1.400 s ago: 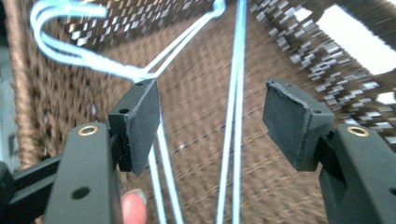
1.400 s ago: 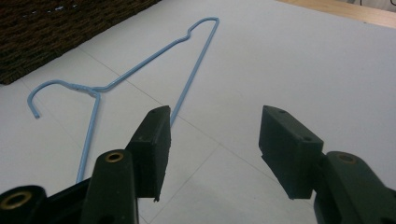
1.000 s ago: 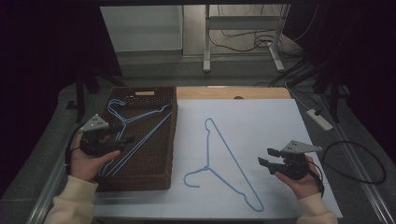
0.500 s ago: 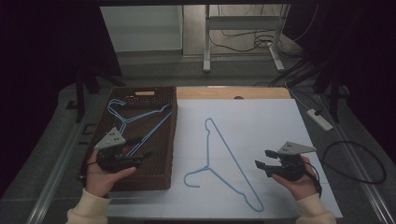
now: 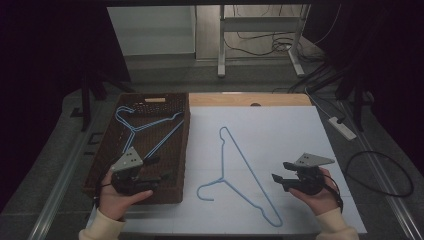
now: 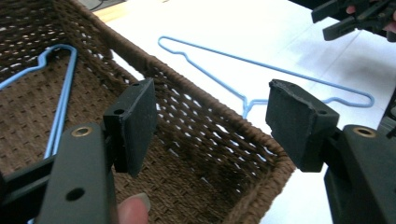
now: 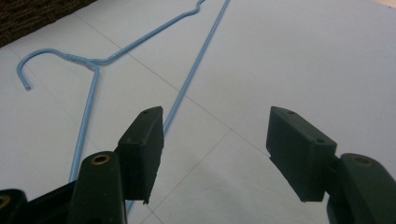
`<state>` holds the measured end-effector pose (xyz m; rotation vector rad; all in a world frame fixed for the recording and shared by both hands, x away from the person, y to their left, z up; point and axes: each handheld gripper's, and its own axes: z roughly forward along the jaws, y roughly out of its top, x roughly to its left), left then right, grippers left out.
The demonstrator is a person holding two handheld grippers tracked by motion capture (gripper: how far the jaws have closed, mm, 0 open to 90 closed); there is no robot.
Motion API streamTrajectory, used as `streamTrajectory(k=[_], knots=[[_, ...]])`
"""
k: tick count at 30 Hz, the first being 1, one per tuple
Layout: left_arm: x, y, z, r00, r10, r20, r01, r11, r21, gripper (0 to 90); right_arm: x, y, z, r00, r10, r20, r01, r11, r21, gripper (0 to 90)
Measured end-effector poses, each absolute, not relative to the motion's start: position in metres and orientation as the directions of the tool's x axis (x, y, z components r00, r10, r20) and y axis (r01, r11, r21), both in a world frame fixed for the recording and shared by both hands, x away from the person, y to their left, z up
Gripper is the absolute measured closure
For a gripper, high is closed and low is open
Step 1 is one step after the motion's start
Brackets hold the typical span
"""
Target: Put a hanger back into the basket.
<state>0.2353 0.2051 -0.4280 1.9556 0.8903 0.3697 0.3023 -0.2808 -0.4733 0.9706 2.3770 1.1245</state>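
A blue wire hanger (image 5: 221, 179) lies flat on the white sheet (image 5: 280, 130), hook towards the basket. More blue hangers (image 5: 134, 129) lie inside the brown wicker basket (image 5: 184, 150) at the left. My left gripper (image 5: 162, 168) hovers open over the basket's near right corner, empty; in the left gripper view (image 6: 210, 126) its pads frame the basket rim (image 6: 196, 100), with the hanger (image 6: 261, 63) beyond. My right gripper (image 5: 279, 171) stands open just right of the hanger's long bar. Its jaws have just been opening, with nothing between them (image 7: 215, 149); the bar (image 7: 187, 93) runs under one jaw.
A wooden table edge (image 5: 250, 99) shows behind the sheet. A white power strip (image 5: 342, 127) and a looped black cable (image 5: 380, 175) lie on the floor at the right. Metal desk legs (image 5: 220, 45) stand at the back.
My left hand has moved right and nearer, from the basket's left side to over its near right corner. The right gripper has stayed in place with its jaws slightly wider.
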Motion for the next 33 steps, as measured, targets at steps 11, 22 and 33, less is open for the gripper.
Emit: streamTrajectory(k=[11, 22, 33], knots=[[0.234, 0.199, -0.432, 0.703, 0.706, -0.090, 0.430, -0.320, 0.844, 33.6, 0.299, -0.281, -0.474, -0.709, 0.704, -0.022, 0.438, 0.465, 0.770, 37.9], [0.234, 0.199, -0.435, 0.700, 0.709, -0.089, 0.429, -0.317, 0.846, 33.5, 0.297, -0.276, -0.474, -0.717, 0.696, -0.028, 0.437, 0.482, 0.760, 38.1], [0.234, 0.199, -0.435, 0.701, 0.708, -0.089, 0.427, -0.316, 0.847, 33.5, 0.291, -0.262, -0.474, -0.744, 0.667, -0.039, 0.449, 0.543, 0.709, 36.9]])
